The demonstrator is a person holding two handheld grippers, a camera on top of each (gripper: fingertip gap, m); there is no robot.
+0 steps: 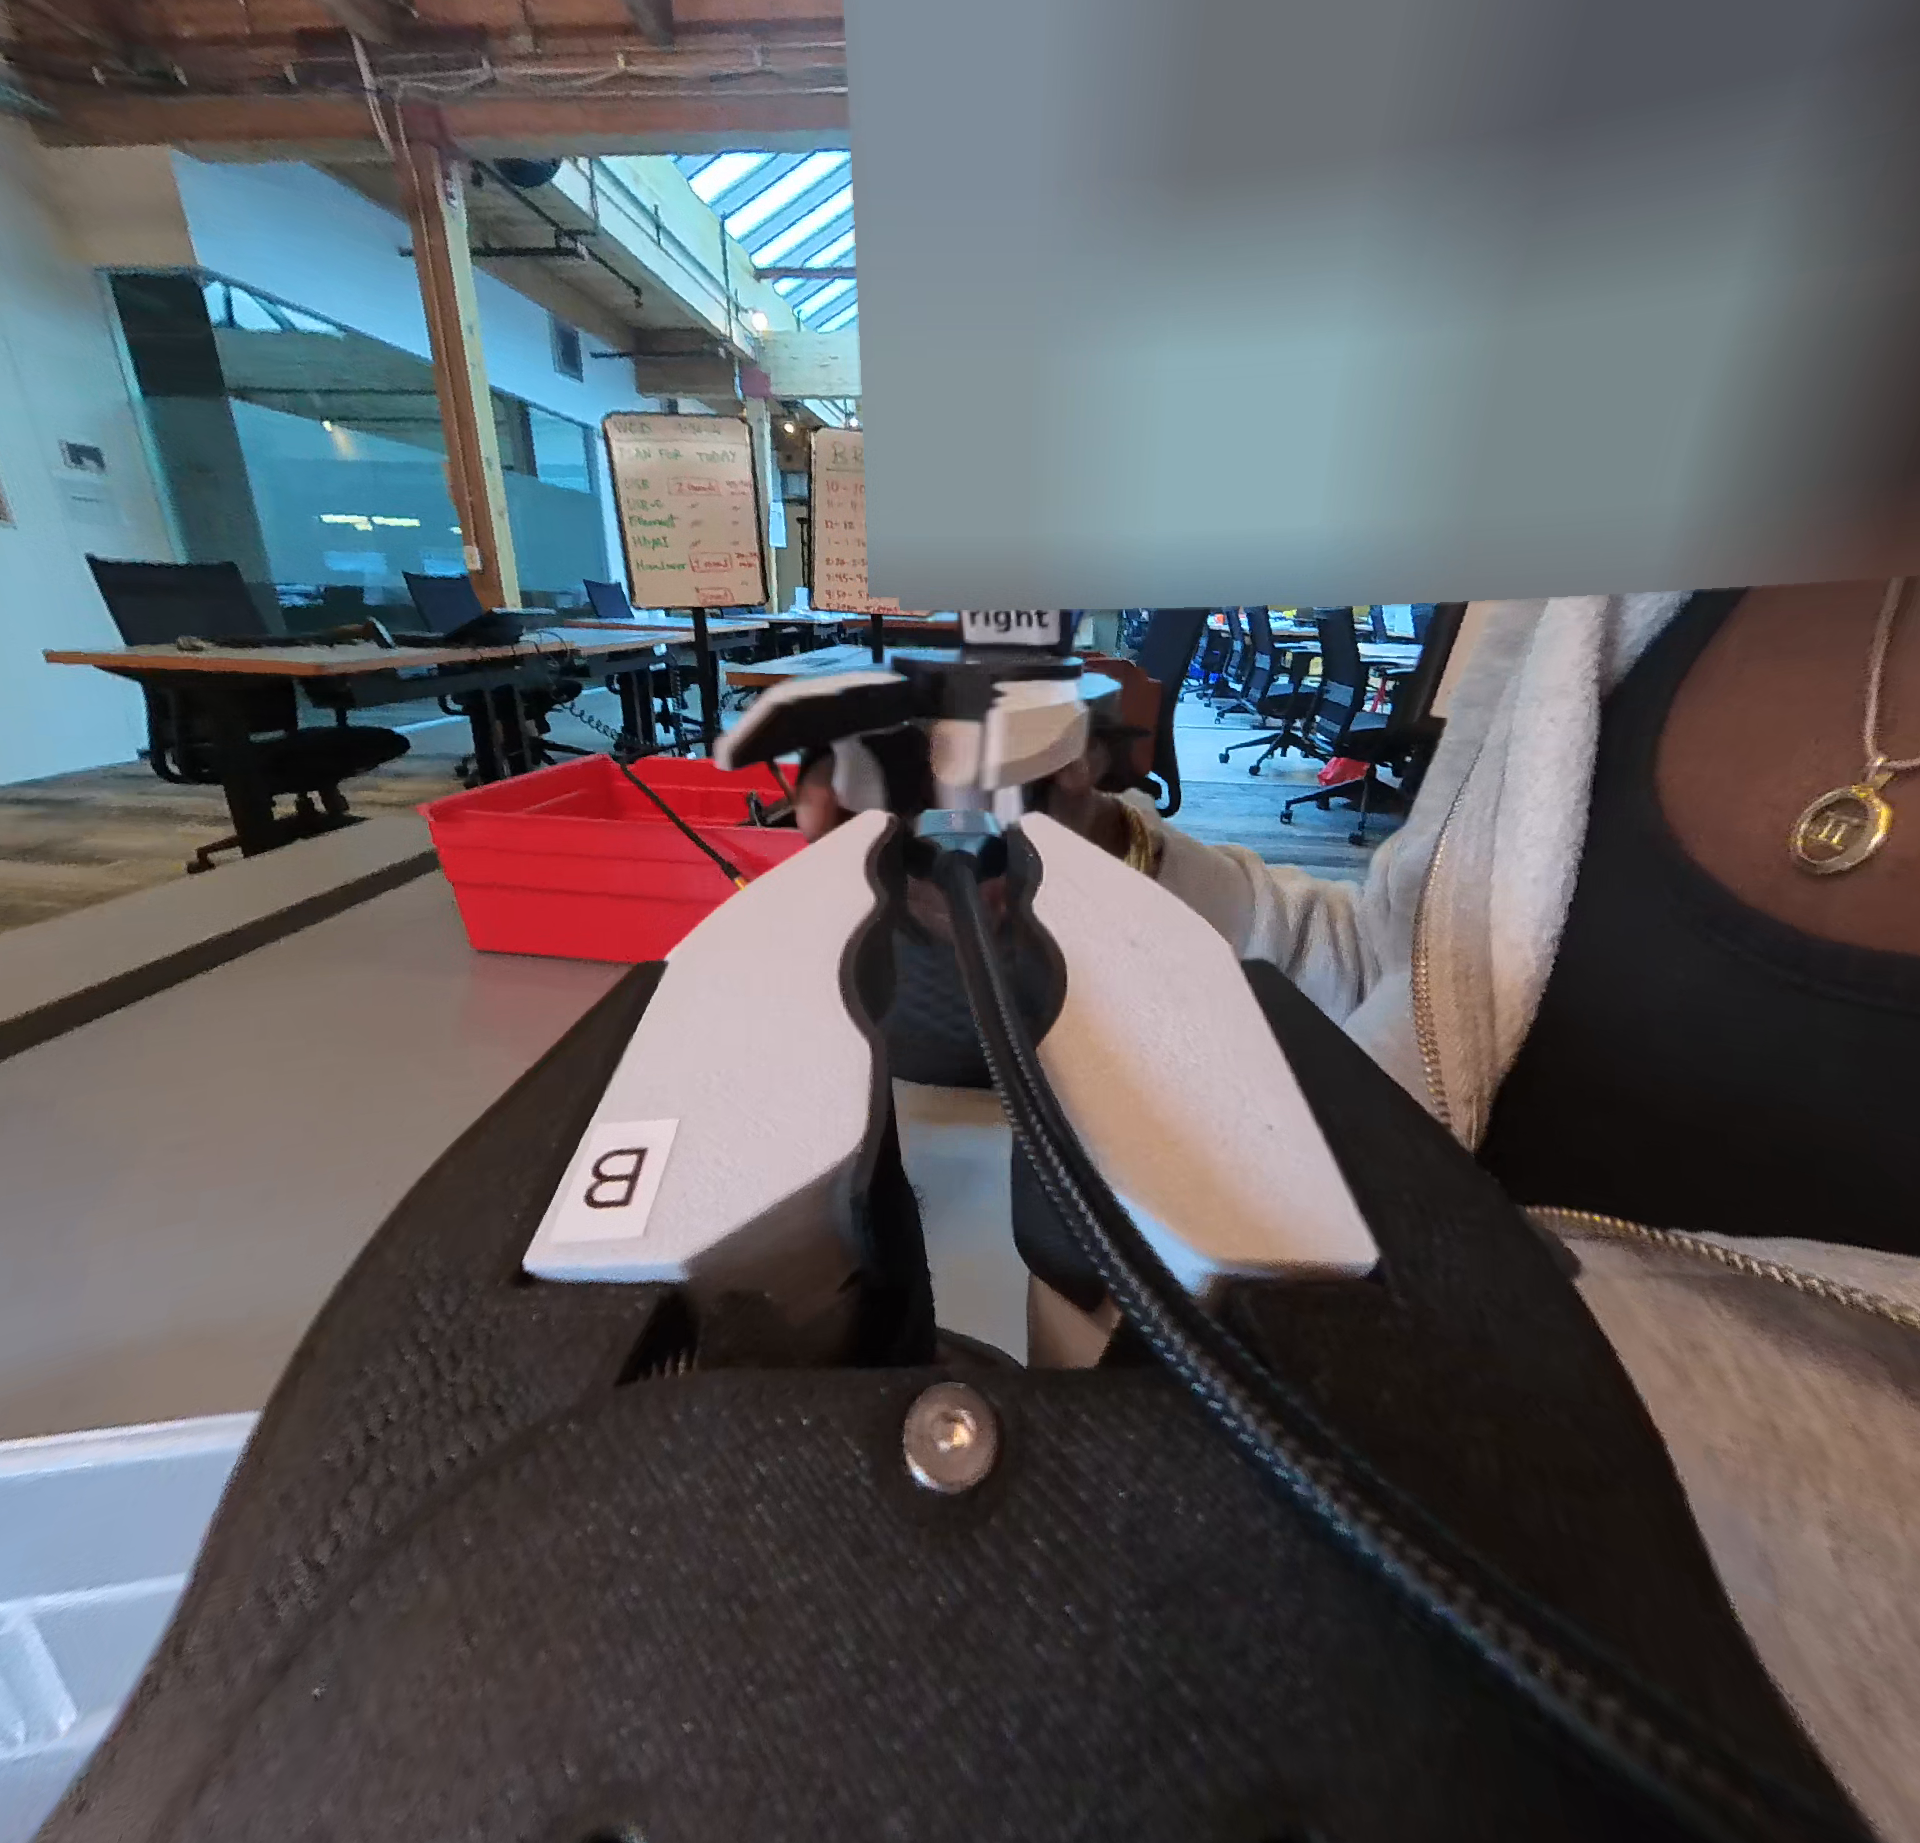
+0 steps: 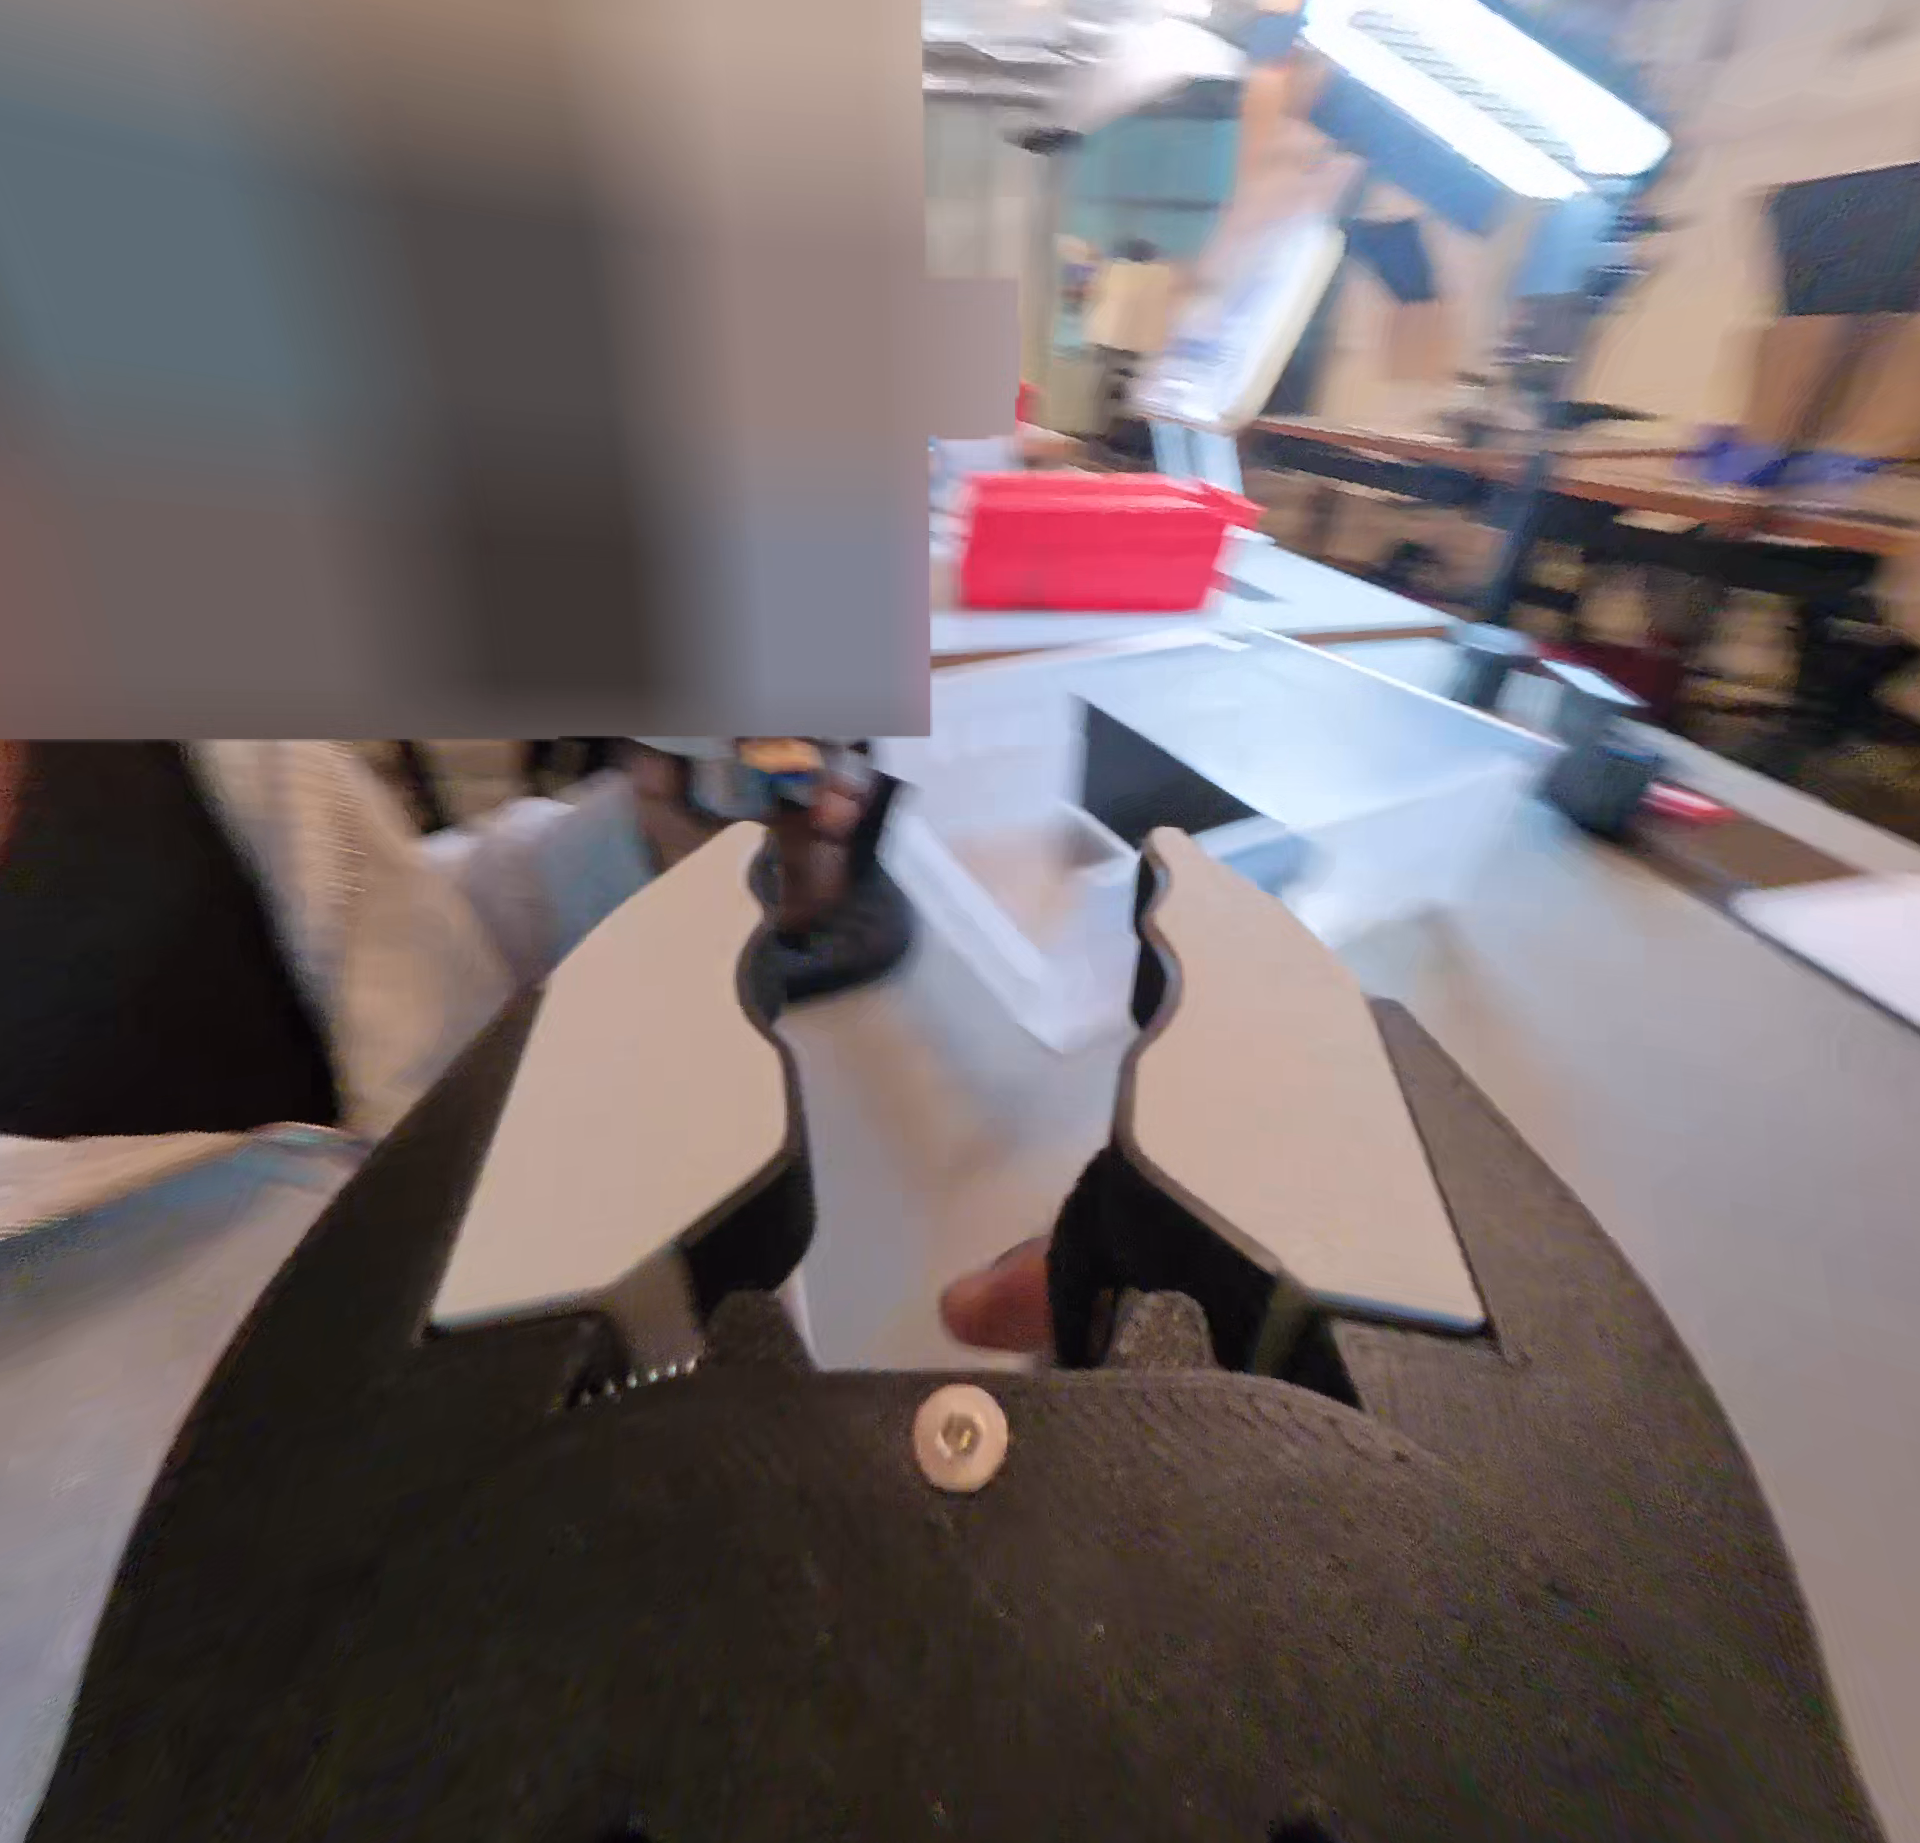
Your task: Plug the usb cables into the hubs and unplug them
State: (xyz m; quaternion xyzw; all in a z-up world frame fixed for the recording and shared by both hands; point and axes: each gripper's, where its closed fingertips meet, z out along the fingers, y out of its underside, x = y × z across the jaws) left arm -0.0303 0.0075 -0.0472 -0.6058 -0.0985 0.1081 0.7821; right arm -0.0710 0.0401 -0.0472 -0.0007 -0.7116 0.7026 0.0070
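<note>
In the left wrist view my left gripper (image 1: 951, 843) is shut on the plug end of a black braided USB cable (image 1: 1039, 1107). The cable runs back between the white fingers (image 1: 769, 1055) and off the lower right. My right gripper (image 1: 935, 728) shows just beyond it, facing it, held above the grey table (image 1: 260, 1118). In the blurred right wrist view my right gripper (image 2: 956, 848) is open and empty above the table. The left gripper (image 2: 821, 910) shows past its left finger. I cannot make out a hub in either view.
A red tray (image 1: 582, 858) with a thin cable in it stands at the far side of the table and also shows in the right wrist view (image 2: 1081, 557). A white open box (image 2: 1039, 920) lies ahead of the right gripper. A person in a grey hoodie (image 1: 1455, 910) is close.
</note>
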